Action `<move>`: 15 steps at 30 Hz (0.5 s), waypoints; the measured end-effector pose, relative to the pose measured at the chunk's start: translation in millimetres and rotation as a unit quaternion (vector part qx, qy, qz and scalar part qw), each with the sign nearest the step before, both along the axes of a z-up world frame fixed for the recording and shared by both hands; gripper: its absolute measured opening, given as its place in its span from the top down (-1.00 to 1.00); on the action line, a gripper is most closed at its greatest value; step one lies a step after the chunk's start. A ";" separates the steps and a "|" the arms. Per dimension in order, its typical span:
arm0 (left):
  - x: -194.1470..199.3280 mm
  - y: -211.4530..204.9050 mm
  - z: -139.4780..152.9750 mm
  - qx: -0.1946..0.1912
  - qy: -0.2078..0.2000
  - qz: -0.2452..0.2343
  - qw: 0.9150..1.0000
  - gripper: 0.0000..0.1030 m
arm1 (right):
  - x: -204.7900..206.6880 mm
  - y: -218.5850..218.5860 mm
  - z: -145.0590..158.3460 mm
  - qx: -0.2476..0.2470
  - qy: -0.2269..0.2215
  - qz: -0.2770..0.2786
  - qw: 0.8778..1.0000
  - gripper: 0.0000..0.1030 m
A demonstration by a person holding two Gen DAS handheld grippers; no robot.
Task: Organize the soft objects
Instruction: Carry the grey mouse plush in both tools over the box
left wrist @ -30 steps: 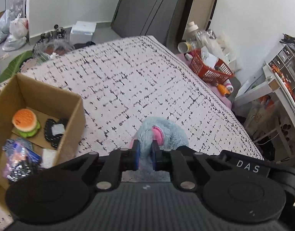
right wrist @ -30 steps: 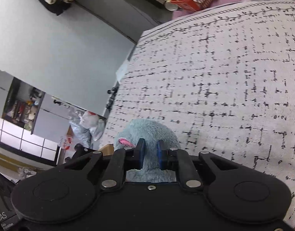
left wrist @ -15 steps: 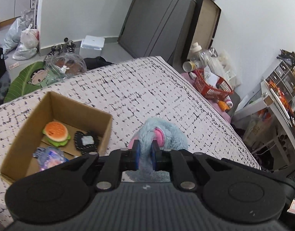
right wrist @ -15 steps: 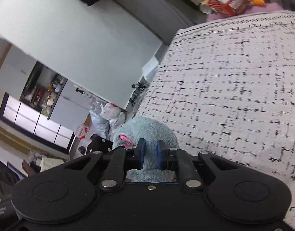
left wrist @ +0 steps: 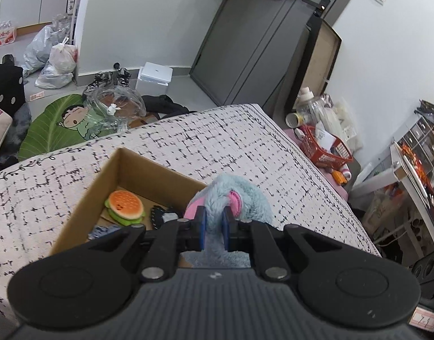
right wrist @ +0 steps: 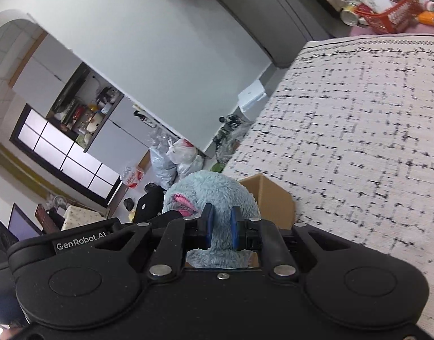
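Only the left view looks into the cardboard box (left wrist: 83,198), with a burger toy (left wrist: 124,206) inside. Both the left gripper (left wrist: 214,225) and the right gripper (right wrist: 221,228) are clamped on the fluffy blue plush (left wrist: 239,198), pink-eared, above the box's near corner.

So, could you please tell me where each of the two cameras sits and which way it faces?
Left wrist: rides on the left gripper, tilted down over the bed at the cardboard box and burger toy; its own fingers show.
Right wrist: rides on the right gripper, rolled sideways, facing the bed's edge and the room beyond; its fingers show.
Shared: both clamp the blue plush toy; box and bed appear in both.
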State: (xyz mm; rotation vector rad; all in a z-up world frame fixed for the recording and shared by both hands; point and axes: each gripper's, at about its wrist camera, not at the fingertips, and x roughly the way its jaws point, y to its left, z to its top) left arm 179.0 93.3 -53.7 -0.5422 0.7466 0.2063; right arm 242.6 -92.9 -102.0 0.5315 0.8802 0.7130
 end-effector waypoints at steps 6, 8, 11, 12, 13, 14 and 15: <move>-7.5 22.1 -3.8 -0.007 -0.006 0.008 1.000 0.79 | -3.7 20.2 -1.8 -0.002 -0.012 0.009 1.000 0.75; -8.4 29.3 -6.9 -0.012 -0.006 0.010 1.000 0.79 | -3.5 26.1 -2.9 -0.004 -0.015 0.011 1.000 0.75; -8.5 37.4 -10.9 -0.019 -0.007 0.012 1.000 0.79 | -2.3 34.0 -4.3 -0.009 -0.019 0.012 1.000 0.75; -8.0 39.8 -12.5 -0.021 -0.007 0.012 1.000 0.79 | -3.1 35.8 -4.4 -0.010 -0.020 0.011 1.000 0.75; -7.6 42.1 -14.2 -0.023 -0.007 0.012 1.000 0.79 | -2.3 37.9 -5.4 -0.012 -0.022 0.011 1.000 0.75; -6.9 44.4 -16.1 -0.025 -0.007 0.013 1.000 0.79 | -0.8 40.1 -6.9 -0.013 -0.022 0.011 1.000 0.75; -6.2 46.3 -17.8 -0.026 -0.006 0.013 1.000 0.79 | 0.4 41.9 -8.2 -0.015 -0.021 0.011 1.000 0.75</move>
